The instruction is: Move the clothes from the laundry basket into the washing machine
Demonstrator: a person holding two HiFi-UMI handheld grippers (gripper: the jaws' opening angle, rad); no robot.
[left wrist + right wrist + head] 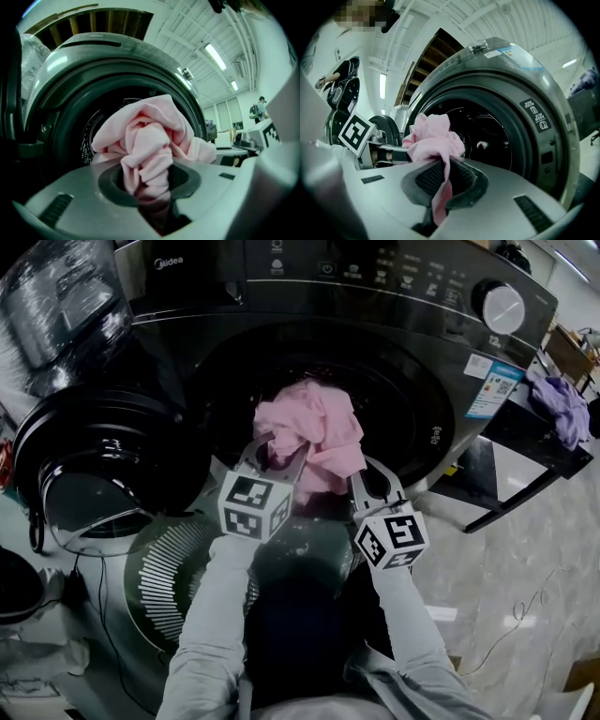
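Note:
A bunched pink garment hangs in front of the washing machine's round opening, held between both grippers. My left gripper is shut on a thick wad of the pink garment. My right gripper is shut on a thin fold of the same pink garment, with the left gripper's marker cube beside it. The dark drum lies just beyond the cloth. The laundry basket sits below my arms.
The machine's door stands swung open at the left. A purple cloth lies on a dark table at the right. Cables run over the floor at lower left and right. A person stands far off.

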